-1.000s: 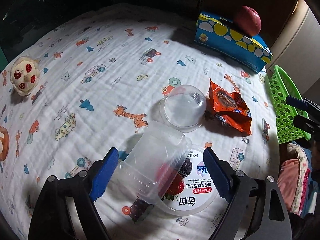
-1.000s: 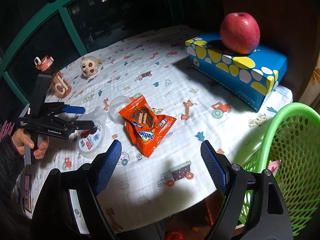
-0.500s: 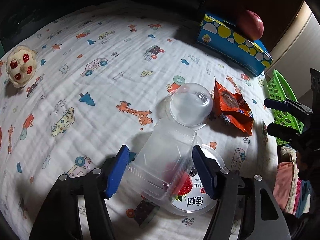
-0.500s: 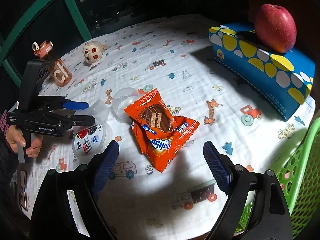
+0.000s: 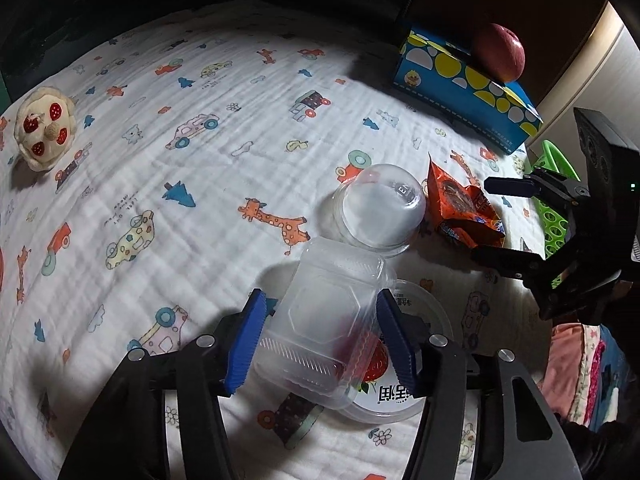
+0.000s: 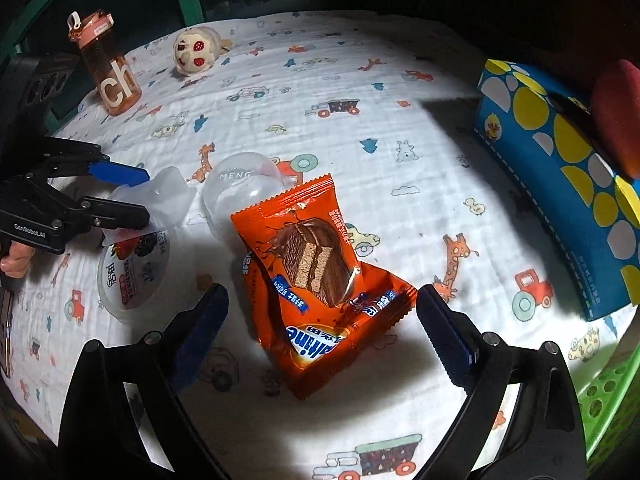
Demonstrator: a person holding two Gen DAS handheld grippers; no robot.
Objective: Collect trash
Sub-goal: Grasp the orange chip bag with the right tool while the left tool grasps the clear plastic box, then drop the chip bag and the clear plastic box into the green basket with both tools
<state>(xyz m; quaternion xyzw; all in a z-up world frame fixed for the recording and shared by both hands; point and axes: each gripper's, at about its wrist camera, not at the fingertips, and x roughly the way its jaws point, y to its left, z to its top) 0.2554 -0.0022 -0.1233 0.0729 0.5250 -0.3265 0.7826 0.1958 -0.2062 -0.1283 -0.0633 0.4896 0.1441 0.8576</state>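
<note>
Left tongs (image 5: 320,334): blue pads on either flank of the clear plastic clamshell box (image 5: 328,320); jaws have just been closing, pads at the box walls, firm clench not certain.
Clamshell box: tilted, leaning over the yogurt cup (image 5: 394,392) lying on its side at 5 o'clock of it in the left wrist view.
Right tongs (image 6: 320,328): released, spread wide, jaws have just been opening; astride the lower end of the orange snack wrappers (image 6: 316,276), pads clear of them.
Snack wrappers: two overlapping, flat on the printed cloth (image 6: 360,80) of the worktop.
Clear dome lid (image 6: 244,188): at 11 o'clock of the wrappers, touching their upper edge.
Green basket (image 6: 612,384): at 4 o'clock of the right wrist view, at the worktop's edge.
Tissue box (image 6: 560,184): blue with dots, at 2 o'clock, red apple (image 6: 616,112) on top.
Orange drink bottle (image 6: 106,64): upright at 10 o'clock.
Plush toy (image 6: 196,50): near the bottle, at 11 o'clock.
</note>
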